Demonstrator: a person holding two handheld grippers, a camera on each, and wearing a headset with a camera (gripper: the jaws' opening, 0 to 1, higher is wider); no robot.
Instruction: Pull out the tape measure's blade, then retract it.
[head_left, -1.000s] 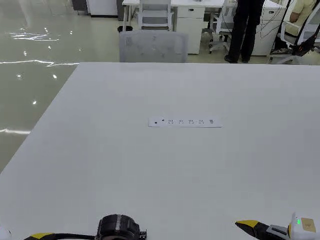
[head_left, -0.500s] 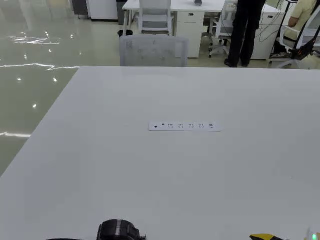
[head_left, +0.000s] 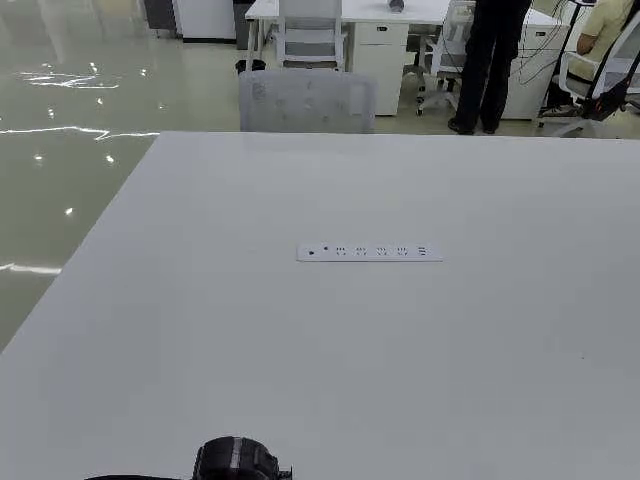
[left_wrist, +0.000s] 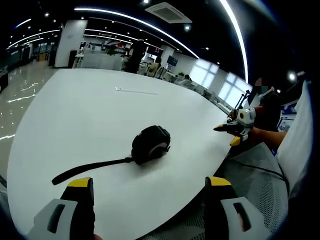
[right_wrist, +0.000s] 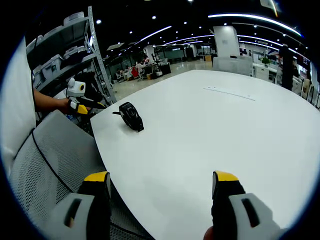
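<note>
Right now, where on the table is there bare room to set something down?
Bare: the wide stretch between the tape measure at the near edge and the power strip mid-table, and beyond the strip to the far edge. Crowded only around the tape measure and its black strap.

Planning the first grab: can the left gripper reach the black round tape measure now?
Probably yes: the black round tape measure lies ahead of the open left gripper, on bare white tabletop with nothing between.
</note>
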